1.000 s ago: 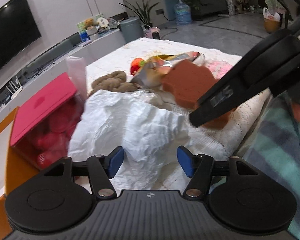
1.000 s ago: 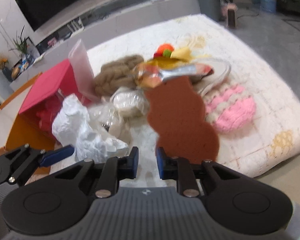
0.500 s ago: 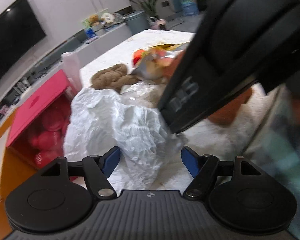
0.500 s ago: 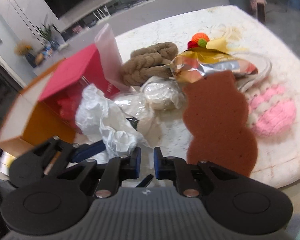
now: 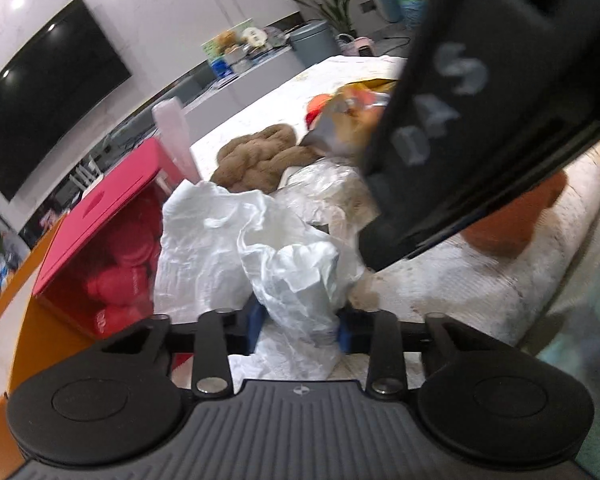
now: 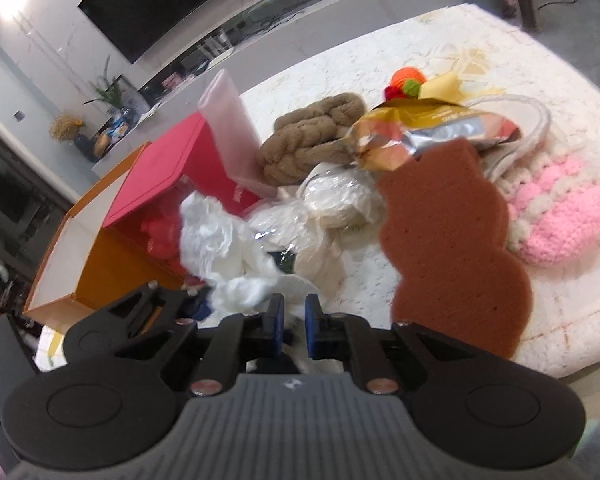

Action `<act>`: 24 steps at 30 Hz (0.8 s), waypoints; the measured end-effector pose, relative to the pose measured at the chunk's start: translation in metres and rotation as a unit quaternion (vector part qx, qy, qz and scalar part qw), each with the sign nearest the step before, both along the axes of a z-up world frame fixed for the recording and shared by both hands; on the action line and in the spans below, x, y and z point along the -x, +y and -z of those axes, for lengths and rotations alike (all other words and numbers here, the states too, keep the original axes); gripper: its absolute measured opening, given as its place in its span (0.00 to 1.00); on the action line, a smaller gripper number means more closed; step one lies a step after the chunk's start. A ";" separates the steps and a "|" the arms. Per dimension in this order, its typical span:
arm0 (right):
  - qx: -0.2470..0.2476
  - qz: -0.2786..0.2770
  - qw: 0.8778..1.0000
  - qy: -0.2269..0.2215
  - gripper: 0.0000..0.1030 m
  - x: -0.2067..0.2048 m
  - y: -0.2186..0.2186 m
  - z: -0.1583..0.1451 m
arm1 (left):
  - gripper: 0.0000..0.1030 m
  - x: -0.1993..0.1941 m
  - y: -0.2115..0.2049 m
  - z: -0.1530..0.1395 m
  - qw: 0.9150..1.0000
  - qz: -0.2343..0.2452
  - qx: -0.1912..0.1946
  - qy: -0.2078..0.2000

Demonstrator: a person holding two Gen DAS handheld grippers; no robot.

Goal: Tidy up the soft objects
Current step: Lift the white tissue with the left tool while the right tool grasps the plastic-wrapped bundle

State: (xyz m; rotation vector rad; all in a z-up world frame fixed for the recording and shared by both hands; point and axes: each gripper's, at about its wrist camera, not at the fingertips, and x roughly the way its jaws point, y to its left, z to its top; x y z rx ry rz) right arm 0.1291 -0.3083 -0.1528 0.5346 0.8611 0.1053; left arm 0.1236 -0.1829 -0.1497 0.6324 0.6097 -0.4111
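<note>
White crinkled plastic bag (image 5: 296,280) is bunching between our left gripper (image 5: 300,326) fingers, which are closing on it; light, slippery, so we are pinching a thick fold. Our right gripper (image 6: 293,326) is hovering nearly closed, empty.

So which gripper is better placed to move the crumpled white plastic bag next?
Left. The left gripper already has its blue fingers on either side of the white plastic bag. The right gripper is nearly closed, with nothing clearly between its fingers.

Wall-mounted dark TV (image 6: 172,4), white marble wall (image 5: 148,12), grey floor (image 6: 580,16)
</note>
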 end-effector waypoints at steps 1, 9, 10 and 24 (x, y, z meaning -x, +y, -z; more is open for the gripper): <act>0.004 0.006 1.000 0.000 0.11 0.001 0.000 -0.001 | 0.30 -0.002 0.001 -0.001 1.000 -0.004 0.002 0.002; 0.015 0.032 0.999 0.006 0.17 0.002 -0.005 0.001 | 0.16 0.005 0.022 -0.018 0.999 -0.033 0.026 -0.004; 0.020 0.031 0.999 0.003 0.18 0.002 -0.004 -0.001 | 0.16 0.005 0.026 -0.023 0.999 -0.041 0.030 -0.003; 0.065 0.064 0.996 -0.001 0.79 -0.040 0.029 -0.006 | 0.15 -0.001 0.072 -0.039 0.989 -0.096 0.108 0.037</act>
